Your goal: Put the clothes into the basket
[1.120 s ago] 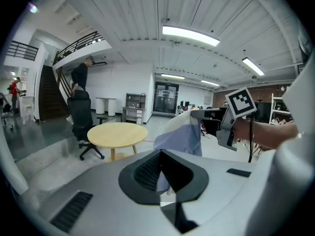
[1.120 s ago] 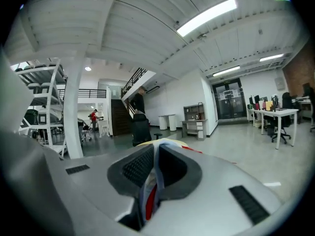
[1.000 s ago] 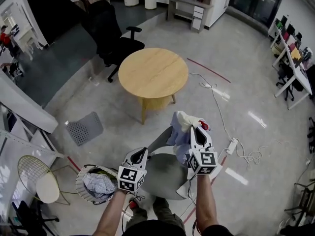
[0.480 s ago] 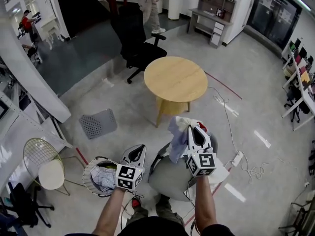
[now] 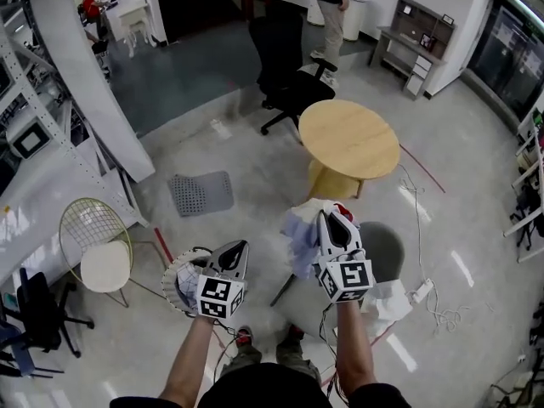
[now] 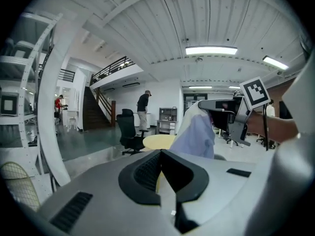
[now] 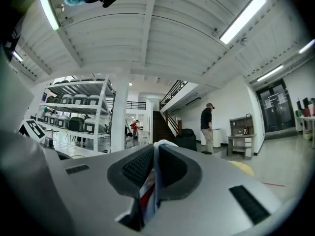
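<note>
From the head view, the right gripper [image 5: 328,221] is clenched on a bundle of clothes [image 5: 299,232], pale blue and white with a speck of red. It is held up at about five o'clock from the picture's middle, just beside a grey round stool [image 5: 382,246]. The left gripper [image 5: 239,248] sits at seven o'clock, overlapping the right side of the basket [image 5: 171,272], which stands on the floor with a crumpled garment [image 5: 184,284] inside. A round wooden table [image 5: 348,138] lies at one o'clock, a black office chair [image 5: 289,66] at twelve, a wire chair [image 5: 93,240] at nine, and a white cloth [image 5: 387,300] lies on the floor at five o'clock of the stool. In the left gripper view, the left gripper [image 6: 160,154] has its jaws drawn together on nothing. The bundle of clothes [image 6: 197,132] hangs at two o'clock of them, in front of the table [image 6: 156,141]. In the right gripper view, the right gripper [image 7: 156,150] has its jaws pinched on the bundle of clothes [image 7: 158,146], with white, blue and red fabric squeezed between the pads. A standing person [image 7: 207,128] is at three o'clock and shelving [image 7: 81,117] at nine.
</note>
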{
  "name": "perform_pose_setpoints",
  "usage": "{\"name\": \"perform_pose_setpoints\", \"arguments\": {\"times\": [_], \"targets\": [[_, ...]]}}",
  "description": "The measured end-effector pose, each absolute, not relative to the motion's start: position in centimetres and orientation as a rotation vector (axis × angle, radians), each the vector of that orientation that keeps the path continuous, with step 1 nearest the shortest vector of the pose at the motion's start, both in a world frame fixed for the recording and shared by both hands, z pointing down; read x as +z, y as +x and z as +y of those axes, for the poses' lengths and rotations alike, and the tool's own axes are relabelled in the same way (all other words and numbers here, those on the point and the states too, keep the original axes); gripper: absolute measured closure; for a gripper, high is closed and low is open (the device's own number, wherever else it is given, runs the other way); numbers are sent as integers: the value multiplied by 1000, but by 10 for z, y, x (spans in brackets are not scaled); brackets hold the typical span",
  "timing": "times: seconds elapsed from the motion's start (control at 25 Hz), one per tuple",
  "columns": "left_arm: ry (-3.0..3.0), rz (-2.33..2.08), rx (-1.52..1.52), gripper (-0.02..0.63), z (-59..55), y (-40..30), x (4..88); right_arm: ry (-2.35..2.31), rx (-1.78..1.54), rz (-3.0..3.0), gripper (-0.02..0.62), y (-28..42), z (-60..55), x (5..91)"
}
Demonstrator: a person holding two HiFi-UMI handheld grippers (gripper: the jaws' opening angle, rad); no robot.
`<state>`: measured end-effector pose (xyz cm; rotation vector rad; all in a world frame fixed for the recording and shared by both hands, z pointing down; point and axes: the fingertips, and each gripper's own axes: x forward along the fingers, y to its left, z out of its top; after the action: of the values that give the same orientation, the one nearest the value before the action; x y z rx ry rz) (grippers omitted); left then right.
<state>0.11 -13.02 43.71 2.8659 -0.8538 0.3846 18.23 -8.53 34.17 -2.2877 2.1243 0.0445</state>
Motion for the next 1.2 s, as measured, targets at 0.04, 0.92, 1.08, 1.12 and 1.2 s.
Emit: {"name": "perform_pose_setpoints", "arguments": {"times": [0.04,0.92,1.08,1.12,1.2], "targets": [[2858,-879,379,600,-134,-10,435,-2265,50,2147,543,170,-91,339],[2623,-1361,332,600,-190,-260,437,-1803,38,2537,544,-87,-206,348],[2563,-1430,333,600,-193,-301,446,-1731,8,2608,543,-132,-219,362],[2549,-1444,331,600,-194,-310,449,-1715,-4,2625,543,-141,-221,367],[2523,-1470,329,600,-195,-325,456,-1685,-32,2658,543,-158,-225,381]]}}
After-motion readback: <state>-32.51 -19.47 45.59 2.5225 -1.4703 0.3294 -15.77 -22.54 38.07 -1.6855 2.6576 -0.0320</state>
